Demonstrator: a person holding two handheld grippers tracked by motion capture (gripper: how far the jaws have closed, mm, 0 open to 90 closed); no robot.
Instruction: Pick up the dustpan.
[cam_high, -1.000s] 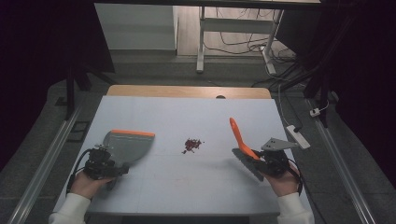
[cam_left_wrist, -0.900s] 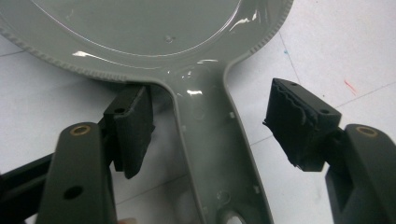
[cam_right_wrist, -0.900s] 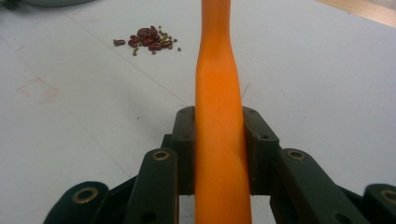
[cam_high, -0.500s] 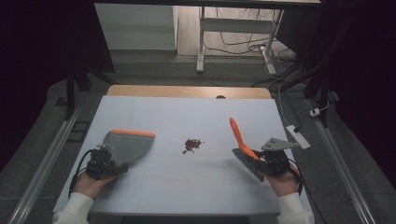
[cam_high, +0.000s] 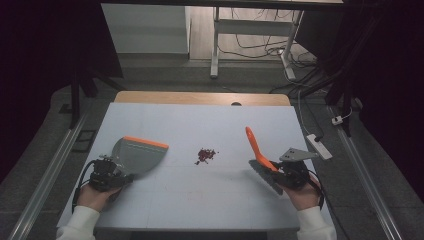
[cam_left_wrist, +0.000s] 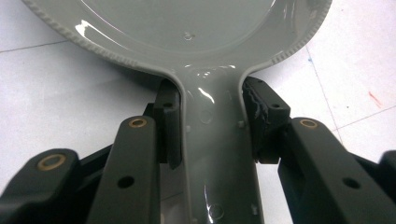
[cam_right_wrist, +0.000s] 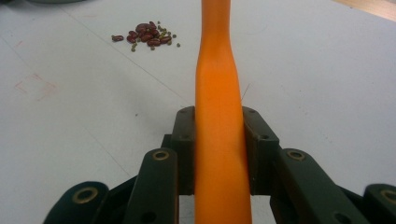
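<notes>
The dustpan (cam_left_wrist: 187, 28) runs off the left gripper view's top edge, the orange handle (cam_right_wrist: 219, 116) off the right gripper view's top and bottom — beans (cam_high: 205, 155) too small to count.

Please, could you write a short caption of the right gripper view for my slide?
Right gripper shut on an orange brush handle, with a small pile of beans ahead on the white table.

High view overhead, facing forward-down — right gripper view low; both share beans (cam_high: 205, 155).
</notes>
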